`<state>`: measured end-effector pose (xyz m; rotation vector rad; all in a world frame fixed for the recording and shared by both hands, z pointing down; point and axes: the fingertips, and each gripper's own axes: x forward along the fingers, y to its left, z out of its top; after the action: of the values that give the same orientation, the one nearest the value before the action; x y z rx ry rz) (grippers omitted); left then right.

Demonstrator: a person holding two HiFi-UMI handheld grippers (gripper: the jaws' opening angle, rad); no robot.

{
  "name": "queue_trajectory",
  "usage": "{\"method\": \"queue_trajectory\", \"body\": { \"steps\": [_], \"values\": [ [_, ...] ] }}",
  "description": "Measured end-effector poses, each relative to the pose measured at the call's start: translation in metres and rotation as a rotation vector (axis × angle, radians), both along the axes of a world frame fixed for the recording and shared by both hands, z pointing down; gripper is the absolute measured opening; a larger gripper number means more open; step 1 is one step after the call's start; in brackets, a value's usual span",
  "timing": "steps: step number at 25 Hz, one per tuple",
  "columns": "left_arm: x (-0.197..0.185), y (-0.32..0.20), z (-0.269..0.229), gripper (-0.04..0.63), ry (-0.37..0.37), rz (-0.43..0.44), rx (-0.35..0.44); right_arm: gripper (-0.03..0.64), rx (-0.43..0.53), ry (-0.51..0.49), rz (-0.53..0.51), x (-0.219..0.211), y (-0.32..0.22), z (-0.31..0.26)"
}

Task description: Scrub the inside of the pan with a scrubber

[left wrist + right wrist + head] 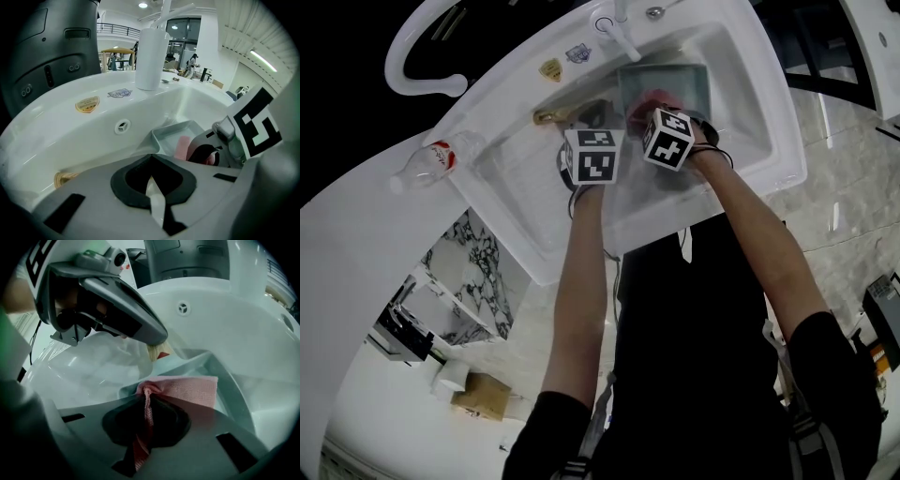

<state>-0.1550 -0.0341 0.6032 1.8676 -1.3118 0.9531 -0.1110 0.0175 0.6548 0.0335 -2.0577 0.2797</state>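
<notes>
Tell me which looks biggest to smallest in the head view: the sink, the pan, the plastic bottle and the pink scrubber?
1. sink
2. pan and plastic bottle: they look about alike and the pan is partly hidden, so I won't rank them
3. pink scrubber

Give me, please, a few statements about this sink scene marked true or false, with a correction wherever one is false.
1. The right gripper has its jaws shut on a pink scrubber. True.
2. The pan lies on a counter beside the sink. False: it lies inside the sink.
3. A bottle lies on its side beside the sink's bowl. True.
4. The left gripper has its jaws wide apart. False: they are shut on a thin edge, apparently the pan's rim.
</notes>
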Motion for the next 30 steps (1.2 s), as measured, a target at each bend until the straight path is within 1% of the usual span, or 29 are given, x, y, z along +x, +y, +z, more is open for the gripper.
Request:
{"method": "queue_trajectory", "body": {
  "steps": [2,5,11,17,22,26,30],
  "values": [
    [0.0,-0.001,0.0,0.032,-0.001,0.0,-0.001,0.037,0.031,-0.012,-0.01,-0.006,-0.001,-0.001],
    [-0.001,-0.001,0.001,0.032,-0.005,0.008,-0.003,0.038,0.122,-0.012,-0.019,-0.011,-0.004,-0.001],
    [0.0,-0.001,0.001,0.032,-0.013,0.023,-0.005,0.038,0.29,-0.02,0.038,-0.014,-0.028,-0.001],
    [0.001,-0.001,0.001,0.032,-0.028,0.034,-0.001,0.029,0.342,-0.039,0.089,-0.018,-0.065,-0.003],
    [0.001,0.0,0.001,0.032,-0.027,0.022,-0.009,0.025,0.453,-0.046,0.134,-0.02,-0.095,-0.004],
    [0.001,-0.001,0.001,0.032,-0.032,0.02,-0.009,0.025,0.483,-0.042,0.13,-0.016,-0.105,-0.004],
    [0.002,-0.001,0.001,0.032,-0.061,0.053,-0.004,0.025,0.502,-0.02,0.122,0.001,-0.108,-0.002]
  ]
}}
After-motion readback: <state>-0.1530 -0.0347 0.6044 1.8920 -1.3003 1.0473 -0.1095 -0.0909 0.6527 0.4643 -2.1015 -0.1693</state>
